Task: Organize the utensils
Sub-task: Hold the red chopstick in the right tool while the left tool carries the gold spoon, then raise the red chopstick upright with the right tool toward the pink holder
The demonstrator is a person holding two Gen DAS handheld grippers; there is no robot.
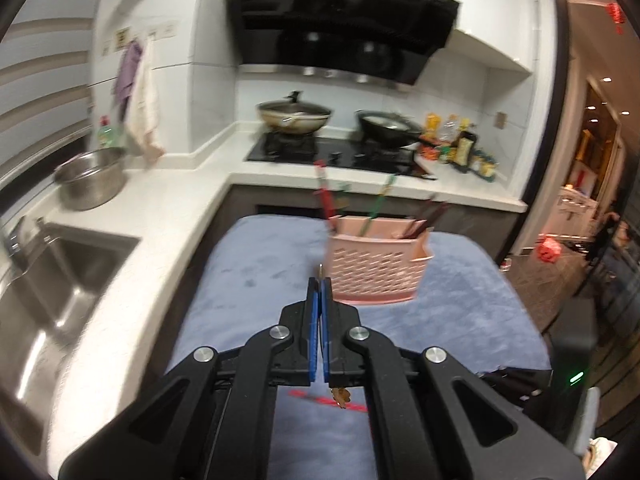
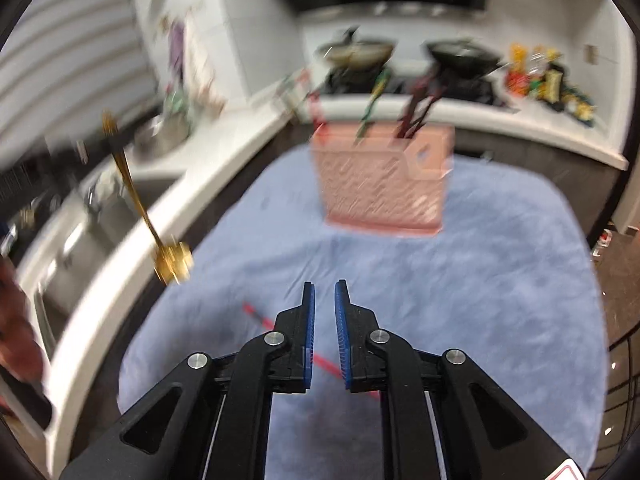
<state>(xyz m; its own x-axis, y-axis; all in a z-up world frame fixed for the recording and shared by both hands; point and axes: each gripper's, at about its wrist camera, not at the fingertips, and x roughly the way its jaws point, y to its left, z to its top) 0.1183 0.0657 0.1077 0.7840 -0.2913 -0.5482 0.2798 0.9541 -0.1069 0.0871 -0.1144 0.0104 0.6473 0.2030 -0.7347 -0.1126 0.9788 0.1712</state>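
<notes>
Your left gripper (image 1: 320,280) has its blue pads pressed together on a thin gold utensil (image 1: 341,396), a metal tip poking out just above the fingertips and a brownish end hanging below them. Ahead stands the pink basket (image 1: 376,268) on the blue cloth (image 1: 248,272), chopsticks (image 1: 326,196) sticking up from it (they are blurred). A red chopstick (image 1: 328,400) lies on the cloth beneath your gripper.

My left tool (image 1: 319,280) and right tool (image 2: 325,284) match: matte black linkage arms with triangular cut-outs, round silver pivot screws at each joint, and blue ribbed pads (image 2: 341,320) lining the inner faces of the black fingers.
</notes>
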